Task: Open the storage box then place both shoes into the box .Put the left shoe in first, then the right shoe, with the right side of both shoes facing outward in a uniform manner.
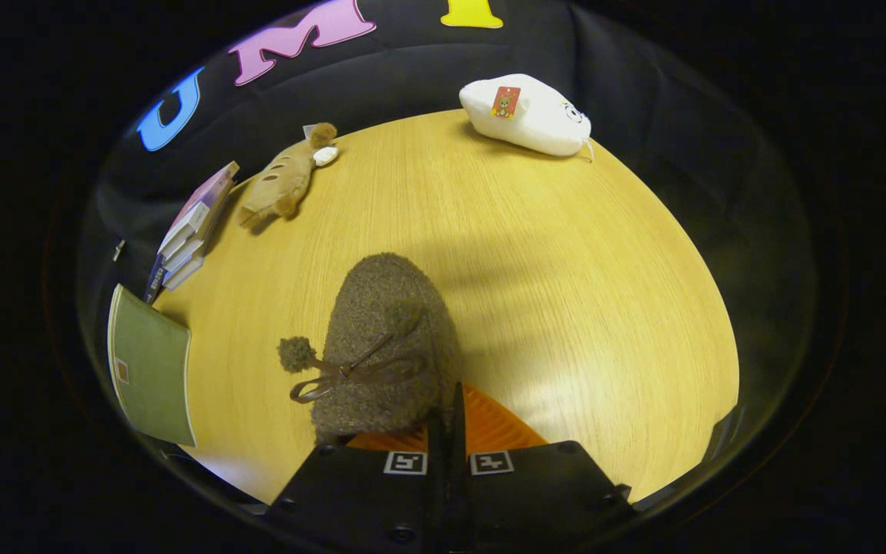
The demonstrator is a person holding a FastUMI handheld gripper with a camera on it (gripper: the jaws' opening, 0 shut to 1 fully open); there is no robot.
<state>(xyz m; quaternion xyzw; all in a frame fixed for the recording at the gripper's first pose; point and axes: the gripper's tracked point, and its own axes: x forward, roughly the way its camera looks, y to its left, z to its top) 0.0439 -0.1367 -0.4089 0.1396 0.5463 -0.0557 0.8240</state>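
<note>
A brown fuzzy shoe with a ribbon bow and a pompom lies directly ahead of my fingers, its toe pointing away over the wooden table. My gripper is shut, and both fingers pinch the shoe's rear rim on its right side. The heel end is hidden behind the gripper body. A green box-like thing with a small label sits at the table's edge, left of the shoe. I cannot tell whether it is open.
A stack of books stands beyond the green thing. A brown plush toy lies at the far left and a white plush toy at the far edge. Bare tabletop stretches right of the shoe.
</note>
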